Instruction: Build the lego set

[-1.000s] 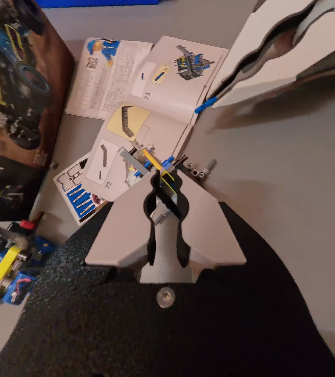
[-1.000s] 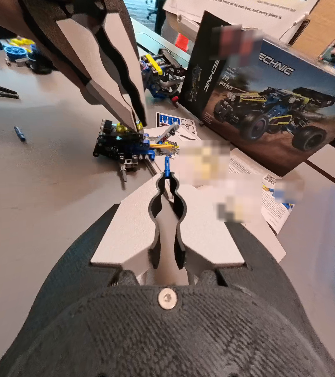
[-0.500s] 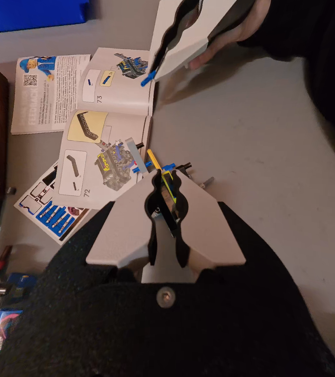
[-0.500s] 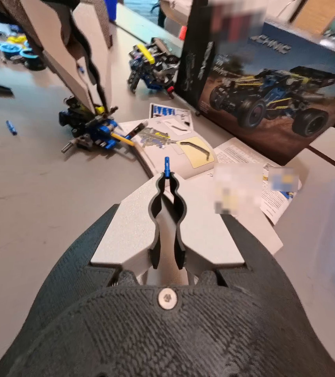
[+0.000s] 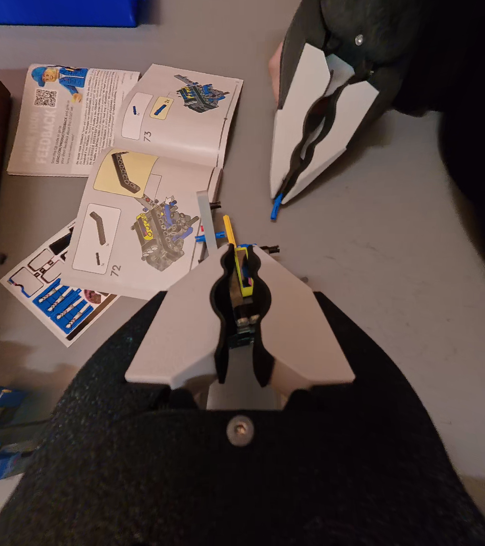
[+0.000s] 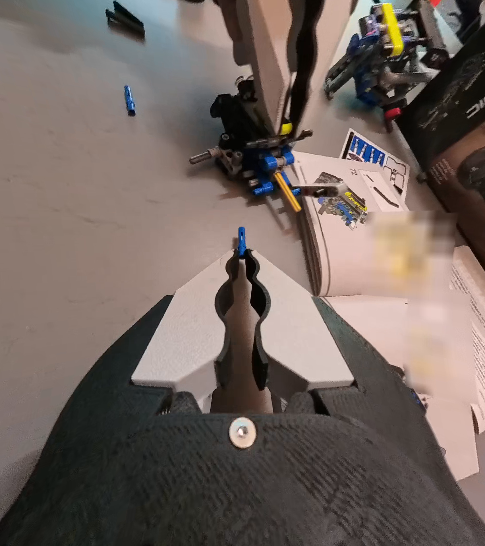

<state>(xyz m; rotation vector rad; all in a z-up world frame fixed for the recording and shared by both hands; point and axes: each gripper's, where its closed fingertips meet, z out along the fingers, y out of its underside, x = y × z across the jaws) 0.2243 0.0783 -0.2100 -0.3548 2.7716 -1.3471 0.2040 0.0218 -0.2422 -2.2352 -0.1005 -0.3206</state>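
Meanwhile, the right gripper (image 6: 242, 251) pinches a blue pin (image 6: 241, 240) in its jaws, well apart from the part-built model (image 6: 253, 153) that the left gripper (image 5: 239, 251) clamps upright beside the instruction booklet (image 5: 152, 212) on the grey tabletop (image 5: 383, 295).

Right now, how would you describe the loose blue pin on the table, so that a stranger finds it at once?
Start in the right wrist view at the small block assembly that the left gripper clamps. Look left across the bare grey table: the loose blue pin lies alone there. Unlike the blue pin pinched in the right gripper, nothing touches it.
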